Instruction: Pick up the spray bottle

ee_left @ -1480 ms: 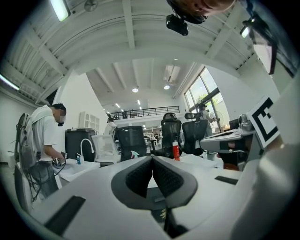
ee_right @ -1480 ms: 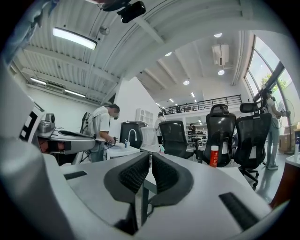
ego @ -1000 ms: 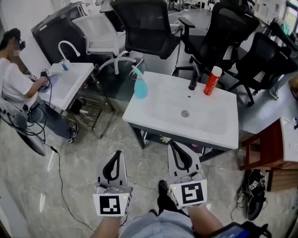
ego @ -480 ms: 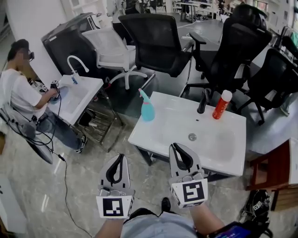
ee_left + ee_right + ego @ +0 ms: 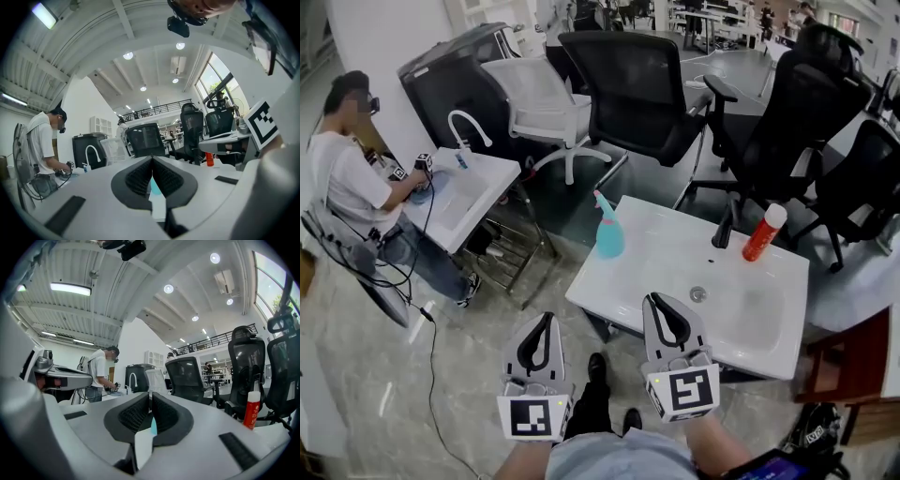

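txt legible: none | spray bottle (image 5: pixel 608 240); red can (image 5: pixel 764 234): any print too small

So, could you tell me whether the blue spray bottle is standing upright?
Upright: the spray bottle stands on its base, nozzle up.

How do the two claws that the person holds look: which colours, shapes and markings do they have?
The left claw and the right claw look alike: light grey shells that taper to a point, lined inside with black ribbed pads. Behind each sits a white cube that bears a black square marker. No sleeves reach the wrists.
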### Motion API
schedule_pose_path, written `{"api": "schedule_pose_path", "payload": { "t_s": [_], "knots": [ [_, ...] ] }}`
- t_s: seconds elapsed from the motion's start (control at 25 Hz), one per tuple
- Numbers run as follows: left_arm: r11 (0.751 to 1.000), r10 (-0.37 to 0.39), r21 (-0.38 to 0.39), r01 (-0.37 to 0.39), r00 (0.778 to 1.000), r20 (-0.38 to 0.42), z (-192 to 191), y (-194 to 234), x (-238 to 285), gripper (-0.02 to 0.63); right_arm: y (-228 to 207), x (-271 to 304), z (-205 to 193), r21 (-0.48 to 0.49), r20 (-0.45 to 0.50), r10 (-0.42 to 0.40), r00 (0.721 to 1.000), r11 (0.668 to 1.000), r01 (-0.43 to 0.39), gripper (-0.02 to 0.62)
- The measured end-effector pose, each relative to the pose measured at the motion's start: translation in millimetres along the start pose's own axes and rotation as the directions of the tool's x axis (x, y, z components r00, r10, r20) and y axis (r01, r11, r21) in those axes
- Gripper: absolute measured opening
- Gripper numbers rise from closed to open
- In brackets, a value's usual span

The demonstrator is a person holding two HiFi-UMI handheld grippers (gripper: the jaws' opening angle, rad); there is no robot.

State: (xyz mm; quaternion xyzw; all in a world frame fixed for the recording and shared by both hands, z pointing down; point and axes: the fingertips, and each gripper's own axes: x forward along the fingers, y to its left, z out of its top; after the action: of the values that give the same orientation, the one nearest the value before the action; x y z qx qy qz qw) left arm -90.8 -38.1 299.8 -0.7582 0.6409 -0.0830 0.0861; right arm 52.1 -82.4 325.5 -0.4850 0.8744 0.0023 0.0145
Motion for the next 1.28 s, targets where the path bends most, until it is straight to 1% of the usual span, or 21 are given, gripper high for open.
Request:
{"api": "schedule_pose_path", "payload": {
  "t_s": [0.08, 0.2, 0.36, 0.56, 0.76, 0.8, 0.84, 0.88, 0.96, 1.04, 1.2, 1.28],
  "knots": [
    [1.000, 0.002, -0.006, -0.002, 1.000, -0.004, -6.9, 4.5, 8.2, 0.016, -2.1, 8.4, -4.0, -0.009, -0.011, 0.003, 1.000, 1.000, -0.003, 0.034],
    [1.000, 0.000, 0.018, 0.000, 1.000, -0.015, -19.8, 15.3, 22.6, 0.015, -10.1, 21.1, -8.0, -0.018, -0.027, -0.011, 1.000, 1.000, 0.011, 0.034],
    [1.000, -0.004, -0.005, 0.004, 1.000, -0.024, -30.0, 28.7, 50.0, 0.016, -17.8, 42.9, -13.6, -0.026, -0.042, -0.017, 0.999, 1.000, 0.016, 0.037],
    [0.999, -0.037, -0.009, 0.036, 0.999, -0.035, -40.9, 41.6, 89.2, 0.017, -22.4, 82.5, -27.2, -0.026, -0.064, -0.009, 0.998, 1.000, 0.008, 0.049],
    [0.997, -0.040, -0.073, 0.037, 0.998, -0.047, -45.0, 57.5, 124.2, 0.015, -24.3, 122.6, -43.0, -0.012, -0.111, 0.013, 0.994, 1.000, -0.015, 0.067],
    [0.997, -0.043, -0.074, 0.039, 0.998, -0.054, -47.1, 61.3, 130.0, 0.016, -23.4, 130.0, -45.6, -0.007, -0.120, 0.025, 0.992, 1.000, -0.026, 0.087],
    [0.997, -0.046, -0.070, 0.041, 0.997, -0.061, -49.5, 65.7, 135.7, 0.015, -21.4, 137.7, -48.6, -0.002, -0.132, 0.043, 0.990, 0.999, -0.043, 0.126],
    [0.997, -0.049, -0.065, 0.045, 0.997, -0.066, -51.9, 70.6, 141.3, 0.016, -18.2, 145.6, -51.8, 0.001, -0.146, 0.064, 0.987, 0.998, -0.065, 0.173],
    [0.996, -0.057, -0.069, 0.051, 0.995, -0.077, -57.0, 80.2, 151.9, 0.017, -11.8, 160.4, -58.3, 0.008, -0.171, 0.102, 0.980, 0.995, -0.102, 0.297],
    [0.995, -0.064, -0.081, 0.057, 0.994, -0.087, -62.8, 88.0, 162.8, 0.016, -10.8, 173.7, -63.5, 0.014, -0.179, 0.105, 0.978, 0.994, -0.104, 0.322],
    [0.993, -0.086, -0.090, 0.077, 0.991, -0.106, -74.1, 96.4, 185.7, 0.015, -18.9, 197.3, -74.7, 0.012, -0.190, 0.076, 0.979, 0.997, -0.075, 0.327],
    [0.992, -0.098, -0.092, 0.088, 0.989, -0.112, -77.2, 99.3, 197.0, 0.015, -25.6, 210.8, -75.2, -0.005, -0.173, 0.049, 0.984, 0.999, -0.050, 0.328]
  ]
}}
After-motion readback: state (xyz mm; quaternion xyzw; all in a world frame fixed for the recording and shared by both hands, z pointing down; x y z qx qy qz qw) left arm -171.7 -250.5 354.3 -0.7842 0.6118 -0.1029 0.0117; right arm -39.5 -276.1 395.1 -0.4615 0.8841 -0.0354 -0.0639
